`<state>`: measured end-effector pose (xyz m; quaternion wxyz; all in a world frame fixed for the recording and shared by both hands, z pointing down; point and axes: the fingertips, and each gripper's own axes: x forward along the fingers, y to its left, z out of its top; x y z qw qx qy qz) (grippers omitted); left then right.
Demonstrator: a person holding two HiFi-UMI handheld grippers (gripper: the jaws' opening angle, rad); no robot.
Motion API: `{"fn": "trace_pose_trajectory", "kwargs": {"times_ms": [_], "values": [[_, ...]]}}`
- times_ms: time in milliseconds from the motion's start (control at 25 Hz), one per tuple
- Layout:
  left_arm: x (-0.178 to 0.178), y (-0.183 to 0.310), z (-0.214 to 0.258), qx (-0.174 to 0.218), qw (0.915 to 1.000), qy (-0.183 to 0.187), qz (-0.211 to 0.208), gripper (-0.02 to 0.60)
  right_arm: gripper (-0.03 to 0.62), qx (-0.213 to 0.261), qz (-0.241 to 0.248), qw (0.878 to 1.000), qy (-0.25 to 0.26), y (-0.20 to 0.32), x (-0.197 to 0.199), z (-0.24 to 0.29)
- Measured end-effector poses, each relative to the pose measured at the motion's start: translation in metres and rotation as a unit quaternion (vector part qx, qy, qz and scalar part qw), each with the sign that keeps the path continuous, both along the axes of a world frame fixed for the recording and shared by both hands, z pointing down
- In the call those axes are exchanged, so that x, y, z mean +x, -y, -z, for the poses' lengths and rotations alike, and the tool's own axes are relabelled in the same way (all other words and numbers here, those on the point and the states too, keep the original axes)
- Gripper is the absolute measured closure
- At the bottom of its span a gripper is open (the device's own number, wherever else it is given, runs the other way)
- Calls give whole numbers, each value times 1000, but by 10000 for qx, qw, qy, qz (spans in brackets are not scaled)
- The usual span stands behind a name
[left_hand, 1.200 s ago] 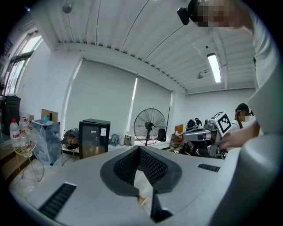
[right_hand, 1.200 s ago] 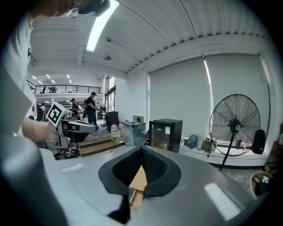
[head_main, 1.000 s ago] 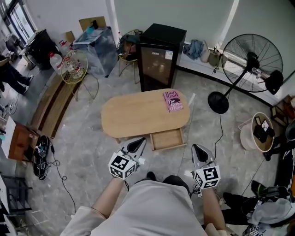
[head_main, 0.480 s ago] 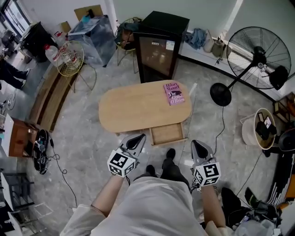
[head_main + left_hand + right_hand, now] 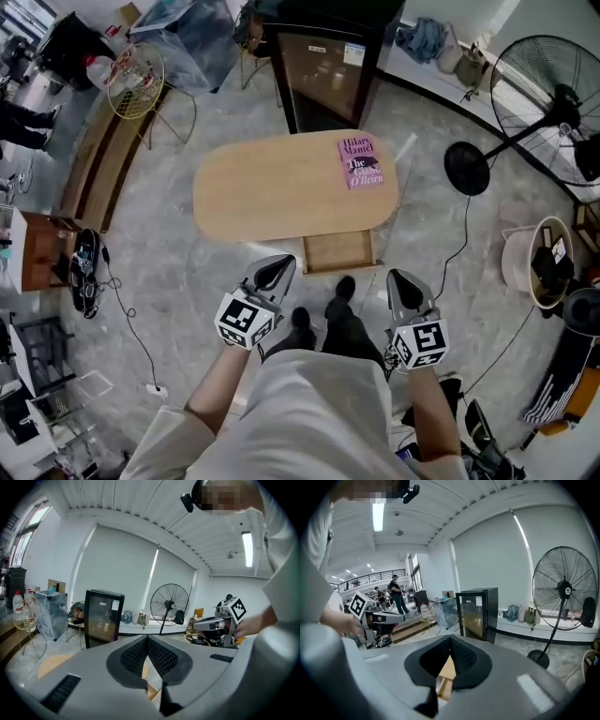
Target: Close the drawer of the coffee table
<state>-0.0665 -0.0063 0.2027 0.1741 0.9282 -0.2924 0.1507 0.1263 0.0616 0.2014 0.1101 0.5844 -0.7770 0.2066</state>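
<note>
approach step, by the look of it. open drawer (image 5: 339, 251) on the near long side of the table (image 5: 272, 187), right of centre, pulled out below the corner with the pink book (image 5: 360, 161). well apart from both tools, no contact yet.

left tool (image 5: 277, 267): clenched, pads together, nothing between. right tool (image 5: 403, 281): same, clenched on nothing. both held low in front of the body, pointing toward the table, one to the left of the drawer line, one just right of it.

next, probably: bring one closed tip onto the drawer front, square on and near the middle, then push straight in until flush with the table edge. no grip needed, just a flat push. off-centre push likely to skew the box and jam it.

materials: table top in pale wood or laminate, smooth, long oval with rounded ends. drawer in matching light wood, shallow rectangular box, looks empty from the head view. tool pads dark with a ribbed mesh texture, set in grey plastic shells, tapering to a point. floor (image 5: 187, 281) in glossy grey marbled tile, so maybe a sliding table under a hard shove. black glass-door cabinet (image 5: 323, 66) just behind the table, standing fan (image 5: 553, 94) off to the right.
</note>
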Motion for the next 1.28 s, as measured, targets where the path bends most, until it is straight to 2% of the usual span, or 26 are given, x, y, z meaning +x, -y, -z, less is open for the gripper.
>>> {"fn": "trace_pose_trajectory", "kwargs": {"times_ms": [400, 680, 1040, 1280], "values": [[38, 23, -72, -477, 9980, 296, 275, 575, 583, -663, 310, 9963, 456, 28, 34, -87], [53, 26, -121, -785, 9947, 493, 442, 575, 585, -1081, 493, 9888, 902, 38, 41, -148], [58, 24, -175, -1103, 9902, 614, 599, 575, 585, -1601, 299, 9776, 1336, 39, 44, -218], [49, 15, -221, -1366, 9859, 739, 623, 575, 583, -2059, 74, 9676, 1462, 21, 34, -268]]}}
